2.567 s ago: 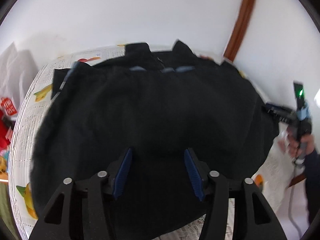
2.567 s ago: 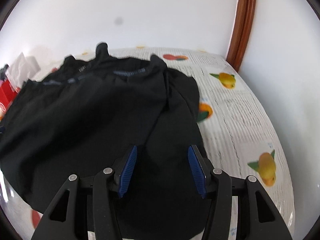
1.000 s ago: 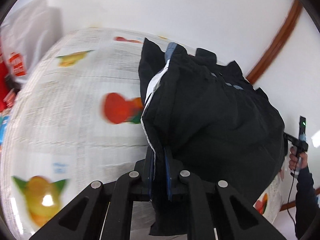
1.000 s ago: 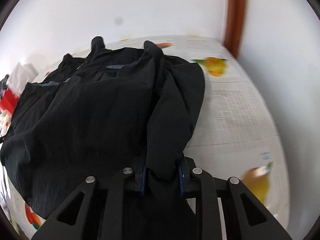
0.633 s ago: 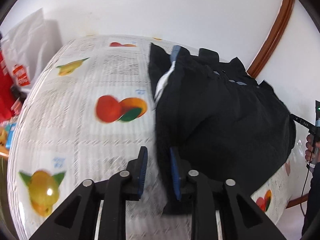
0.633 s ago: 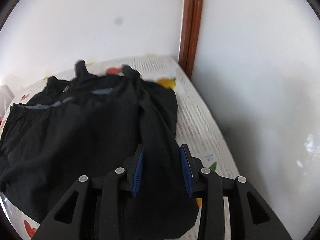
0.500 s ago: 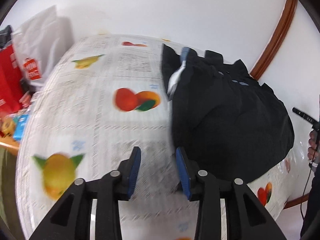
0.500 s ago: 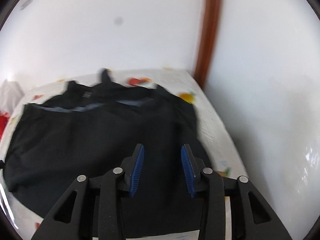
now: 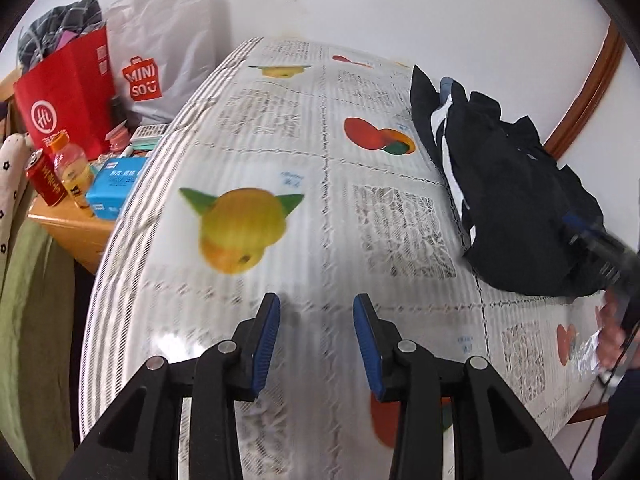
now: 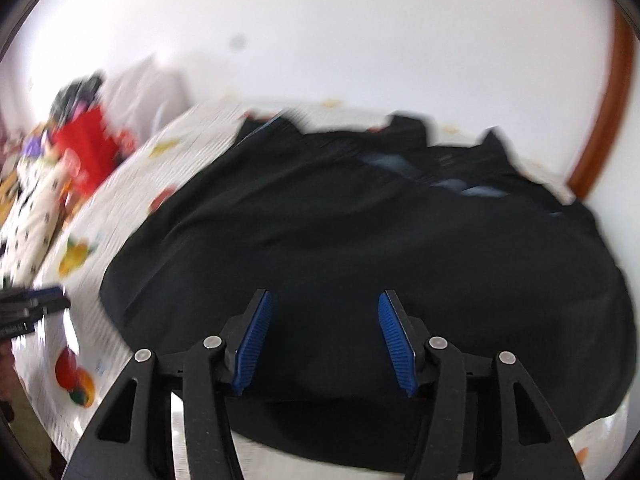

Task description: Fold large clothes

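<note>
A large black garment [image 9: 516,196] lies folded on the table at the right of the left wrist view, with a white inner edge along its left side. In the right wrist view the garment [image 10: 360,248] fills the middle, blurred by motion. My left gripper [image 9: 316,332] is open and empty over bare tablecloth, well left of the garment. My right gripper [image 10: 325,340] is open and empty just above the garment's near edge. The right gripper also shows blurred at the right edge of the left wrist view [image 9: 600,240].
The table wears a white fruit-print cloth [image 9: 280,168]. A side table at the left holds a red bag [image 9: 64,96], a white Miniso bag [image 9: 160,44], a can, a bottle and a blue box [image 9: 114,184]. A wooden frame [image 9: 584,88] runs along the wall.
Both grippers let go of the garment and opened. The left one swung left off the cloth onto bare table. The right one turned left to face the garment's middle.
</note>
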{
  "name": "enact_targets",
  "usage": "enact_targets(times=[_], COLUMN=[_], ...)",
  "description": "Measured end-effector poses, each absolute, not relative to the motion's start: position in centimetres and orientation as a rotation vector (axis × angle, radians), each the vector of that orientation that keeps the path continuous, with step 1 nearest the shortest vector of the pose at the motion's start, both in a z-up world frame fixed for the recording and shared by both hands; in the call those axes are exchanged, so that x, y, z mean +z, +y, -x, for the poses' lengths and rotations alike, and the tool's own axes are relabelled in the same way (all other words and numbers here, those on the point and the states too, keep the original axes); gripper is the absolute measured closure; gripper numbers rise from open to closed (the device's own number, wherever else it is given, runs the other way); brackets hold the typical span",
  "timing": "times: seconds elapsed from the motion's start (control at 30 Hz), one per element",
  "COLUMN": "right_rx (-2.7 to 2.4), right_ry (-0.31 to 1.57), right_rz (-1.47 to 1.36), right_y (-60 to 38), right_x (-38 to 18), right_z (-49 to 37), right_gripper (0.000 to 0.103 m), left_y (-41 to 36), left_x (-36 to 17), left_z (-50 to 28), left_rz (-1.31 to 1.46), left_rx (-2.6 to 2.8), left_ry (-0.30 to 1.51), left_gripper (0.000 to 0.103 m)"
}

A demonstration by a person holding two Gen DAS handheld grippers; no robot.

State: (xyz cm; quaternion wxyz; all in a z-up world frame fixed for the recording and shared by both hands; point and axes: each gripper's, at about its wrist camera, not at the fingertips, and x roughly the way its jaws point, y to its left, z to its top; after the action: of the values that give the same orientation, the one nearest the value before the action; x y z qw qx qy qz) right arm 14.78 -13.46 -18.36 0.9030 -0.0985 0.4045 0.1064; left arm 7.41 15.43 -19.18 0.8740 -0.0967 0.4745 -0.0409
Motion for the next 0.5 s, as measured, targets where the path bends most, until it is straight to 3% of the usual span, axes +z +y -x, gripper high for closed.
enact_targets(times=[0.27,0.5], right_rx=[0.267,0.333], right_ry=[0.781,0.734], right_rz=[0.376,0.526], right_y=[-8.4,-4.4], right_x=[-19.3,-19.6], right_z=[-9.2,-8.2], right_gripper=[0.047,0.034], left_y=[16.5,17.0], left_x=[-18.9,-18.8], left_z=[-6.4,-6.1], left_rz=[0.221,0.241], left_rx=[-0.088,-0.094], left_ry=[0.980,0.971], left_gripper=[0.061,0.058])
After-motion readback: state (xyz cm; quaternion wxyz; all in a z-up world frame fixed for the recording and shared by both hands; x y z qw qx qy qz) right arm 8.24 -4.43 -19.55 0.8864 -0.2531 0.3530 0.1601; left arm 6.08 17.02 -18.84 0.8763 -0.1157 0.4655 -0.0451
